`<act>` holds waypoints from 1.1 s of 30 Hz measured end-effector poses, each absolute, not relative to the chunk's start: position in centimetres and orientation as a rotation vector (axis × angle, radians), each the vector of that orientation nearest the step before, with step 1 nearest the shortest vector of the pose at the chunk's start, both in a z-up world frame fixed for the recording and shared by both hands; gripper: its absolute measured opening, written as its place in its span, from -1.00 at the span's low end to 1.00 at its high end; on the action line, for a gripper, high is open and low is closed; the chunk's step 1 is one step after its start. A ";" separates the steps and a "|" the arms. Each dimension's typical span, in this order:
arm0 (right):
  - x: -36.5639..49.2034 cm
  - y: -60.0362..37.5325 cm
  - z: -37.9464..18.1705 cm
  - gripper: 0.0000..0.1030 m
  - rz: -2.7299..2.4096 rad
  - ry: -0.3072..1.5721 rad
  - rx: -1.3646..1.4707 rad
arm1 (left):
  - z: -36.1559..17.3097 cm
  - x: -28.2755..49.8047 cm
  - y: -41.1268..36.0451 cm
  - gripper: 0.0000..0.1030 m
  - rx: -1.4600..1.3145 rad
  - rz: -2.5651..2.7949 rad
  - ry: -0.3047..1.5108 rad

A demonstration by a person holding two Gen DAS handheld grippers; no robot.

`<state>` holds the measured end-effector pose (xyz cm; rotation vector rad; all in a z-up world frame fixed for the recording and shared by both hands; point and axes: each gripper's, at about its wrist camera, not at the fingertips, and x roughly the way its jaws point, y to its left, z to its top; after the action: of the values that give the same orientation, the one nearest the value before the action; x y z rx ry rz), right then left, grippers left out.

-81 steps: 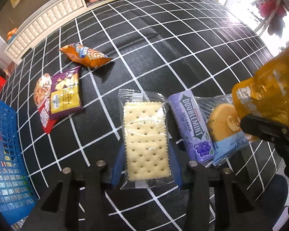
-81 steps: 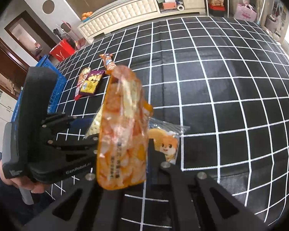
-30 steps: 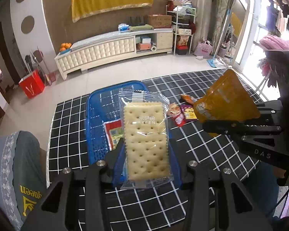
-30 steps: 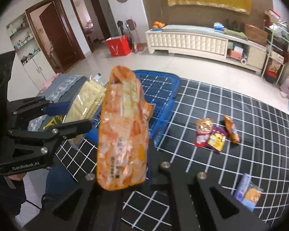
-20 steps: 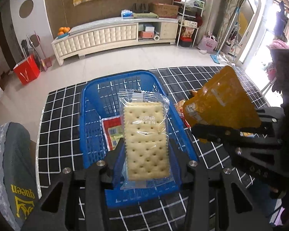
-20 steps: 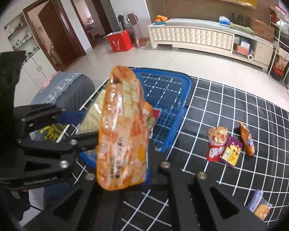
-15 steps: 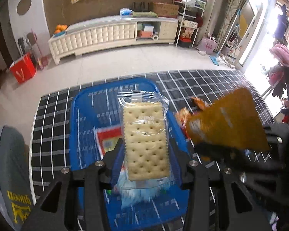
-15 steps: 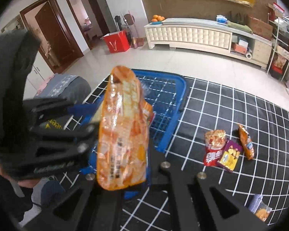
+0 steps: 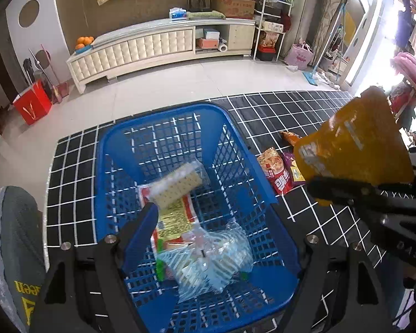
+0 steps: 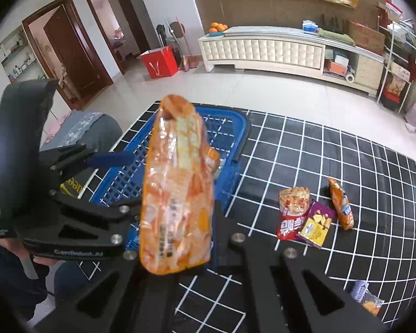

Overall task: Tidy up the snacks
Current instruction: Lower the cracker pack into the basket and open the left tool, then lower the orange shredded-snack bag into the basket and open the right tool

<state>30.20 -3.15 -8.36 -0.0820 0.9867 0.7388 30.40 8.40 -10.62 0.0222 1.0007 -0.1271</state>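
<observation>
In the left wrist view the left tool (image 9: 216,238) hung over the blue basket (image 9: 111,149), which filled the centre of the frame on the black grid mat (image 9: 69,183). Its jaws had just been opening and stood wide apart, with nothing pressed between them. The cracker pack (image 9: 177,184) was free of the blue-padded fingers (image 9: 140,230), tilted inside the basket at centre frame, over a red-and-yellow packet (image 9: 174,216); whether it had come to rest could not be told. A clear wrapped pack (image 9: 208,258) lay in the lower part of the basket. At the right edge of that frame the right tool (image 10: 177,252) was clamped shut on the orange snack bag (image 10: 177,194), which stood upright between its jaws; in the right wrist view this bag filled the centre and hid part of the basket behind it. On the mat to the right of the basket lay a red snack bag (image 10: 292,211) touching a purple one (image 10: 316,223), with a small orange packet (image 10: 341,206) just beside them, and a gum pack with a wrapped cake (image 10: 366,298) lay well apart at lower right. A grey-clad knee (image 9: 11,249) showed at the lower left of the left wrist view.
</observation>
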 end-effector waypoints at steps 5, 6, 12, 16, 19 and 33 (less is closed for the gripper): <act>29.8 -2.1 -7.7 -0.90 0.747 0.984 -0.096 | -9.3 29.4 9.5 0.51 0.017 -0.120 0.977; 29.7 -1.9 -7.6 -0.90 0.749 0.983 -0.098 | -9.1 29.2 9.7 0.51 0.016 -0.119 0.973; 29.4 0.2 -7.2 -0.90 0.774 0.982 -0.130 | -8.4 27.6 11.2 0.51 0.011 -0.106 0.960; 29.8 1.8 -7.7 -0.90 0.774 1.006 -0.158 | -8.1 27.0 12.5 0.51 0.009 -0.093 0.953; 30.6 3.1 -8.3 -0.90 0.751 1.038 -0.184 | -8.1 26.8 13.6 0.51 -0.003 -0.081 0.948; 33.4 5.3 -10.9 -0.88 0.636 1.140 -0.238 | -10.1 27.4 16.1 0.51 -0.051 -0.066 0.964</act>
<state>33.35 5.26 -10.91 -0.2378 1.1402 0.6356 27.43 16.05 -10.09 -0.0514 0.9644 -0.0662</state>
